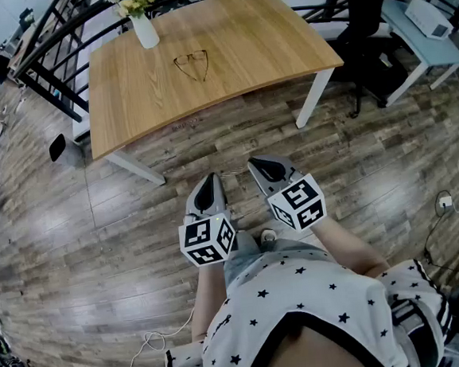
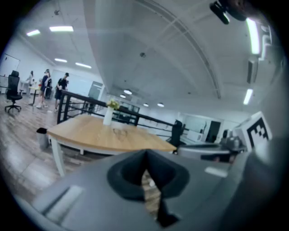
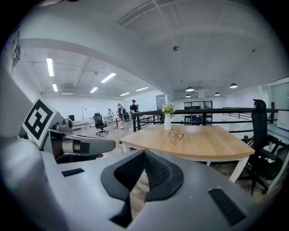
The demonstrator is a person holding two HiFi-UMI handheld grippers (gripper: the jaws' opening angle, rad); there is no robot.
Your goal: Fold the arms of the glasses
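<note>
The glasses (image 1: 193, 64) lie on the wooden table (image 1: 265, 40) with both arms spread out, near the vase. They show small in the left gripper view as glasses (image 2: 119, 131) and in the right gripper view as glasses (image 3: 176, 136). I stand on the floor well short of the table. My left gripper (image 1: 208, 178) and right gripper (image 1: 261, 165) hang side by side over the floorboards, pointing toward the table. The left gripper (image 2: 145, 157) is shut and empty. In its own view the right gripper (image 3: 144, 155) has its pads meeting with nothing between them.
A white vase (image 1: 144, 26) with yellow flowers stands at the table's far left. A black office chair (image 1: 366, 15) sits to the table's right, a black railing (image 1: 53, 82) runs behind and left. Cables (image 1: 147, 342) lie on the wooden floor.
</note>
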